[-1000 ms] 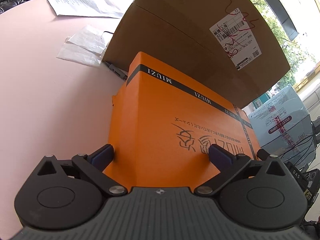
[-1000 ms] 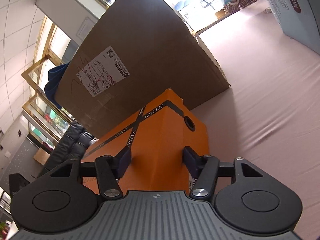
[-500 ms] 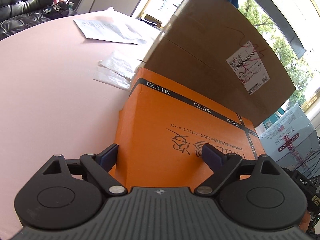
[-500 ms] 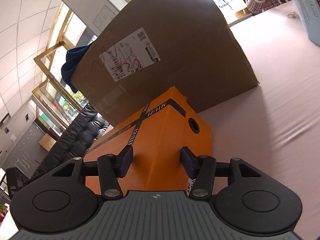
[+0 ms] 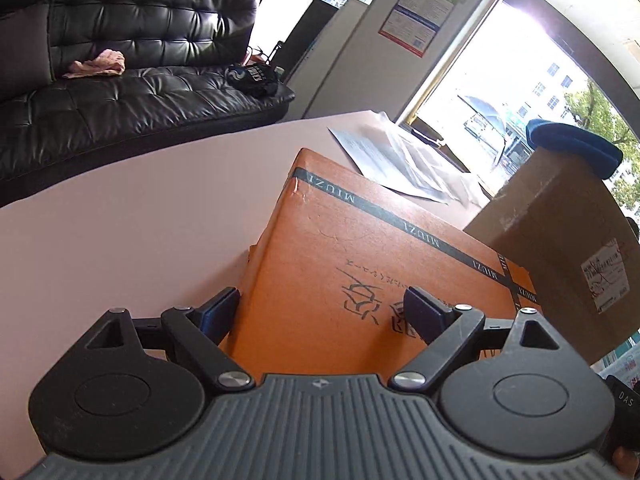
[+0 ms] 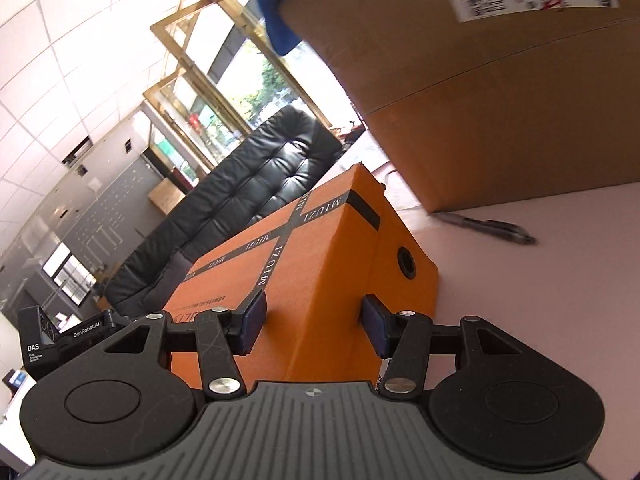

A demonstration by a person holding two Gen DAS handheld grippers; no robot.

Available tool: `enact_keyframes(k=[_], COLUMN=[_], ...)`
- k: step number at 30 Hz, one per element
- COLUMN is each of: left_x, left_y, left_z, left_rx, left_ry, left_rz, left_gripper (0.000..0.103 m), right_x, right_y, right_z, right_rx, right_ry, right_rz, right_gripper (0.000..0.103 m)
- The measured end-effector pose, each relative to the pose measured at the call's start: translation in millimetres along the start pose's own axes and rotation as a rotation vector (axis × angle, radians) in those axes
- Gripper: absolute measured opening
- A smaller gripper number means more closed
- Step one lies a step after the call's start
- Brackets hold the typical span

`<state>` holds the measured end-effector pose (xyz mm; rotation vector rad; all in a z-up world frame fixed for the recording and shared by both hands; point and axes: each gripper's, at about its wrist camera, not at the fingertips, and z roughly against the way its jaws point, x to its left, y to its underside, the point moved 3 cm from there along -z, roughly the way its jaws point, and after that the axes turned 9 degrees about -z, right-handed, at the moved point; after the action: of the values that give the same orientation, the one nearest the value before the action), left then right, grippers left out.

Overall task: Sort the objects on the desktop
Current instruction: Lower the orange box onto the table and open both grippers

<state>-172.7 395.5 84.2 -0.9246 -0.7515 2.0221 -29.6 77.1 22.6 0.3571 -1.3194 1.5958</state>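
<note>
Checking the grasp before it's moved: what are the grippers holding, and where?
Both hold the orange box: the left gripper clamps one end, the right gripper the opposite end, near a corner.

I counted one orange MIUZI box [image 5: 360,264], one brown cardboard carton [image 5: 560,248] bearing one shipping label [image 5: 606,276], one blue cushion [image 5: 572,152], one pen [image 6: 492,229], one black leather sofa [image 5: 120,80], one pink cloth [image 5: 98,63], and two grippers: left gripper [image 5: 320,312], right gripper [image 6: 310,326].
</note>
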Motion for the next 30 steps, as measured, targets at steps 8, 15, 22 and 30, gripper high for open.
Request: enact_keyframes(k=[8, 15, 22, 30], left_x=[50, 39, 31, -53], left_y=[-2, -2, -9, -16], left_z=[15, 9, 21, 87], left_rx=[-0.021, -0.003, 0.038, -0.299], left_ry=[-0.077, -0.122, -0.152, -0.201], left_rz=[0.05, 0.014, -0.011, -0.18], left_gripper=[0.088, 0.093, 0.097, 0.103], right_x=[29, 18, 39, 48], right_y=[14, 13, 23, 9], right_z=[-49, -57, -33, 73], right_rx=[0.043, 0.091, 0.063, -0.258], right_ry=[-0.06, -0.048, -0.075, -0.037], right_rz=[0.041, -0.067, -0.068, 0.183], right_gripper=[0.05, 0.051, 0.091, 0.103])
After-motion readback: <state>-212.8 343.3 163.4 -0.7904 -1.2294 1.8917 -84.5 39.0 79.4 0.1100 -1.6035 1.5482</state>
